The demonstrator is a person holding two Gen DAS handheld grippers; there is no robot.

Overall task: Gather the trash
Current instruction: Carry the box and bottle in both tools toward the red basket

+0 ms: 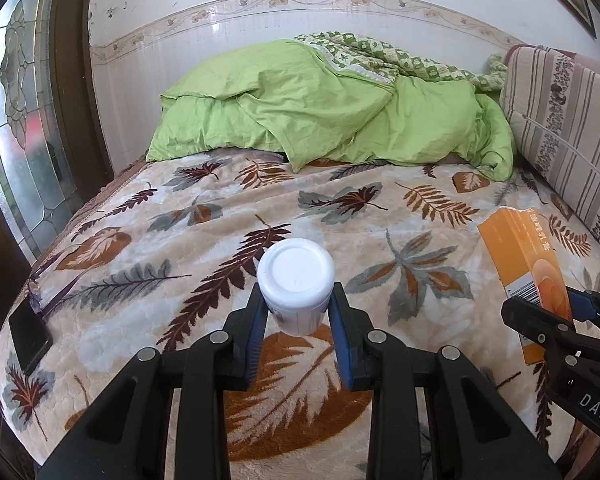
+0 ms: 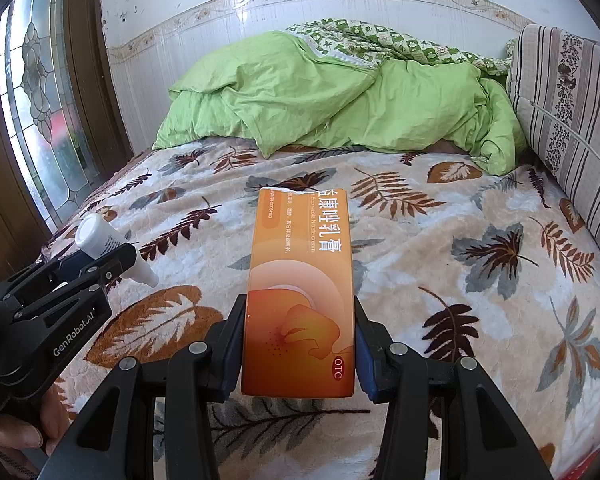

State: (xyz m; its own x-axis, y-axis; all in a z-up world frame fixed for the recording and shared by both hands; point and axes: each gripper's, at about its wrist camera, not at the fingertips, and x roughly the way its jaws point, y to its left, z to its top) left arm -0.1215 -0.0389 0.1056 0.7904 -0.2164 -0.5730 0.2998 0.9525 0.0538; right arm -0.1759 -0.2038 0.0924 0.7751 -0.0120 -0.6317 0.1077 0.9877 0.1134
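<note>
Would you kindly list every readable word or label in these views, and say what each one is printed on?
"OTC": orange box, red oval.
"Econazole Nitrate cream": same box, beside large Chinese characters.
"GenRobot.AI": left claw, its body.
"DAS": right claw, its body.
Too small to read: box's fine print and barcode, white bottle label.

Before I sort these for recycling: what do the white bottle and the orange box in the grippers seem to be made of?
White bottle, held in the left gripper: likely plastic, judging by its smooth, opaque, slightly glossy moulded base and printed label. Orange box, held in the right gripper: probably thin printed cardboard with a satin finish, given its flat faces, sharp folded edges and torn white far end.
</note>
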